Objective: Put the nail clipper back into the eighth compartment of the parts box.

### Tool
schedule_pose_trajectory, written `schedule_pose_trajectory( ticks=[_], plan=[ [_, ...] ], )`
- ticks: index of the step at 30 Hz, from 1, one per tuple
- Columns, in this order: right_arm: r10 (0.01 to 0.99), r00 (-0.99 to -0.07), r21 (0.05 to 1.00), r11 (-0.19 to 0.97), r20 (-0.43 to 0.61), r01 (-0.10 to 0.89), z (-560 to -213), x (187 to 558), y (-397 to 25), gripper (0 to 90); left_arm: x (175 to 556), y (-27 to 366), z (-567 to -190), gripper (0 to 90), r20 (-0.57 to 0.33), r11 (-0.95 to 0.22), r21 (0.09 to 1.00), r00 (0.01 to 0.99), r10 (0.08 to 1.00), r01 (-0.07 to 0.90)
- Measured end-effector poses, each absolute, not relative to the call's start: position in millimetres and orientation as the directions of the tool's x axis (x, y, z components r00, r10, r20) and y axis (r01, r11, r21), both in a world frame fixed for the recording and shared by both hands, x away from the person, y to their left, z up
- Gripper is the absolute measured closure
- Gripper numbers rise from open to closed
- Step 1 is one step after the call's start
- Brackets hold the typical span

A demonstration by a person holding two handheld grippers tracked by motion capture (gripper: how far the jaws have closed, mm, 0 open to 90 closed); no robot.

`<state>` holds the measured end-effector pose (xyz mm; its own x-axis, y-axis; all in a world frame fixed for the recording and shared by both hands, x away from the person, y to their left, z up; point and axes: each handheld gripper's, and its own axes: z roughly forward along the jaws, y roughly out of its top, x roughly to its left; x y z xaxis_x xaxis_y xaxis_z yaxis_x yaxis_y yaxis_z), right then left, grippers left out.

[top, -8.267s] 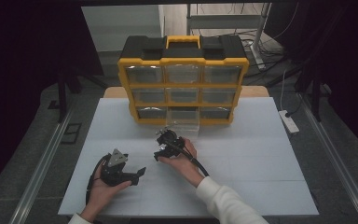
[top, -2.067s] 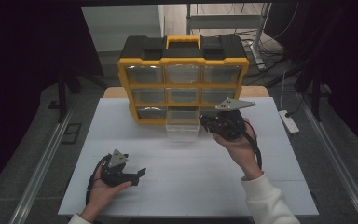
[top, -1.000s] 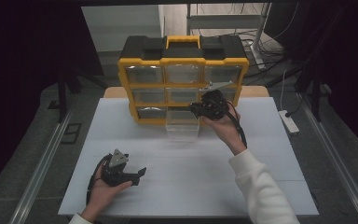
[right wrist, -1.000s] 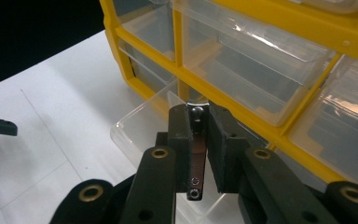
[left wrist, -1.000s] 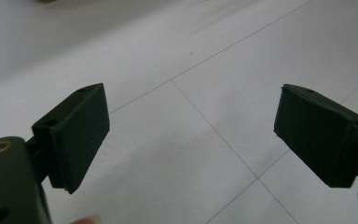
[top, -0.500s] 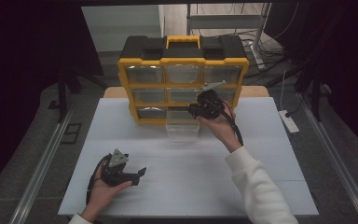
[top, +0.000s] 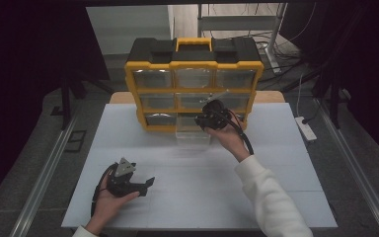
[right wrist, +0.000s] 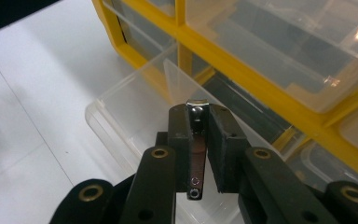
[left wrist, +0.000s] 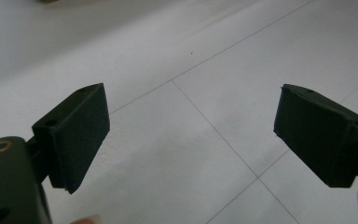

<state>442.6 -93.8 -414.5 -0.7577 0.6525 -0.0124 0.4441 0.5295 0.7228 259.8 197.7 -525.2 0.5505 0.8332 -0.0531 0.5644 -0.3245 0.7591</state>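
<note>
A yellow and black organiser cabinet [top: 193,86] with clear drawers stands at the back of the white table. Its bottom middle drawer [top: 192,138] is pulled out onto the table. My right gripper [top: 208,116] hovers over the drawer's right rear corner. In the right gripper view, that gripper [right wrist: 196,114] is shut on a small metal piece [right wrist: 195,154], with the clear drawer [right wrist: 130,109] right under it. Near the front left, my left gripper [top: 137,185] rests in a hand on the table. Its jaws [left wrist: 191,135] stand wide open over bare table.
The white table [top: 276,197] has thin grid lines and open room in the middle and on the right. A power strip [top: 305,129] lies off the right edge. Metal rails run along both sides on the floor.
My right gripper went from the table's middle up to the cabinet's right, then slid left over the pulled-out drawer. The left gripper has stayed put.
</note>
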Motion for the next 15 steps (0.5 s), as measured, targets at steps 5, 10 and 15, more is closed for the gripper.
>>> schedule_pose_trajectory(
  ticks=[5, 10, 15],
  plan=[
    [0.655, -0.756, 0.708, 0.537, -0.006, 0.460, -423.1, 444.6, -91.7, 79.5, 259.8, 198.0, -525.1, 11.1, -0.054, -0.324, 0.759, 0.550, 0.834, 0.565],
    [0.655, -0.755, 0.700, 0.543, -0.008, 0.464, -427.0, 444.9, -91.8, 79.5, 259.9, 197.6, -525.5, 11.1, -0.052, -0.326, 0.759, 0.551, 0.833, 0.564],
    [0.658, -0.753, 0.703, 0.539, -0.008, 0.463, -426.4, 445.0, -93.1, 79.5, 259.9, 198.0, -525.2, 11.2, -0.052, -0.325, 0.759, 0.550, 0.833, 0.565]
  ],
)
